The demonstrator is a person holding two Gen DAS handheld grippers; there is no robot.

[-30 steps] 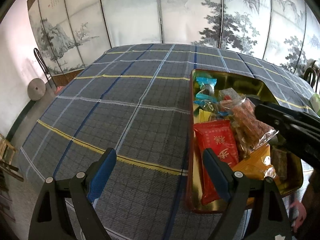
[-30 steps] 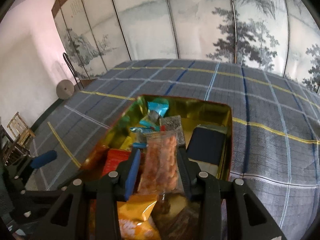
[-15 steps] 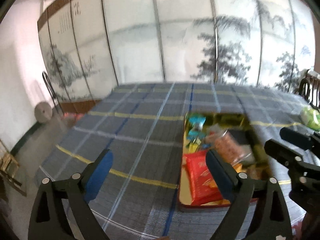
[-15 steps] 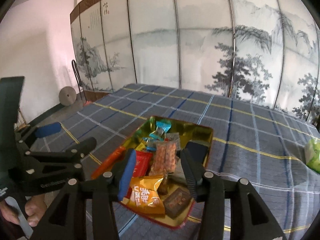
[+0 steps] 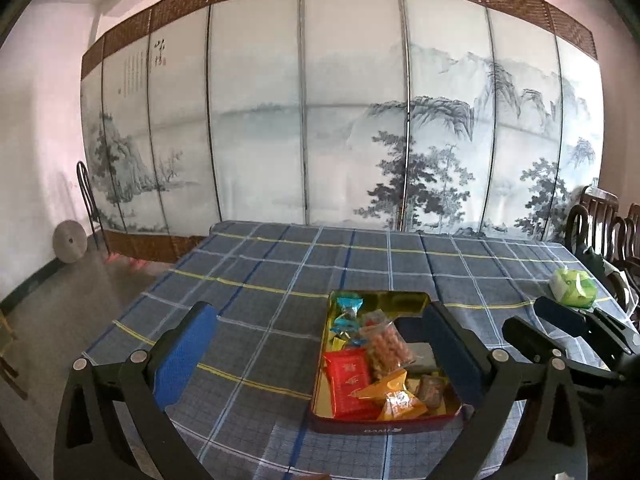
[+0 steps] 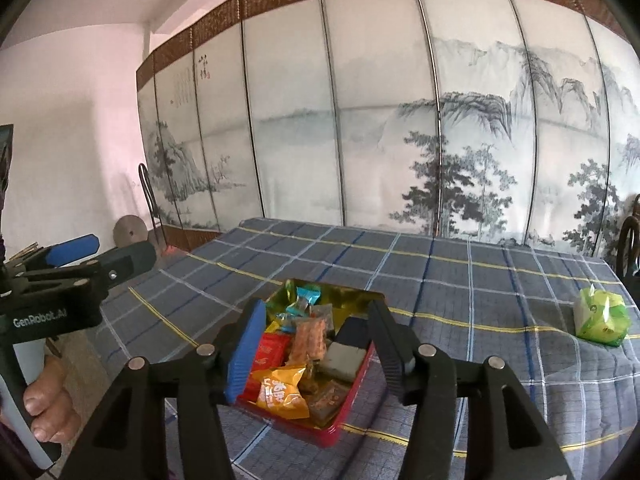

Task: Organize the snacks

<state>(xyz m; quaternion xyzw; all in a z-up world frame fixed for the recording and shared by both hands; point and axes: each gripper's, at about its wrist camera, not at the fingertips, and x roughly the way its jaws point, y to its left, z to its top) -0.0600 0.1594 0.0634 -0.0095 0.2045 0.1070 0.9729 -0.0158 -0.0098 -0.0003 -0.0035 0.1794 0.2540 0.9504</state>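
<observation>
Both tools have pulled up and back from the shallow gold-lined tin with red outer walls (image 5: 400, 426), so it now sits lower and smaller in each wrist view, and the clear bag of orange-brown crackers (image 6: 311, 337) that the right tool (image 6: 316, 350) pinched a second ago lies loose inside the tin. Its jaws have just been opening and stand part-way apart with nothing between the pads. My left tool (image 5: 320, 350) has been opening too and is spread wide and empty.

As I judge it, the sorting is nearly done. Gathered in the tin are the red foil packet (image 5: 349, 376), the orange pillow-shaped packet (image 6: 280, 391), the blue-wrapped sweets (image 6: 307, 295) at the tin's 12 o'clock end, and the dark flat packets (image 6: 347, 344) along its 3 o'clock side. Only one stray is left: a green and white wrapped packet (image 6: 600, 314) lying well apart on the bench at 3 o'clock. Whether it belongs with the snacks I cannot tell.

For room, the blue plaid-clothed bench (image 5: 280, 280) is bare at 12 and 9 o'clock. The tin lies near the 6 o'clock edge, where the cloth drops off. Dark wooden chair backs (image 5: 596, 216) crowd the 3 o'clock edge beyond the green packet, so a reach there needs care
</observation>
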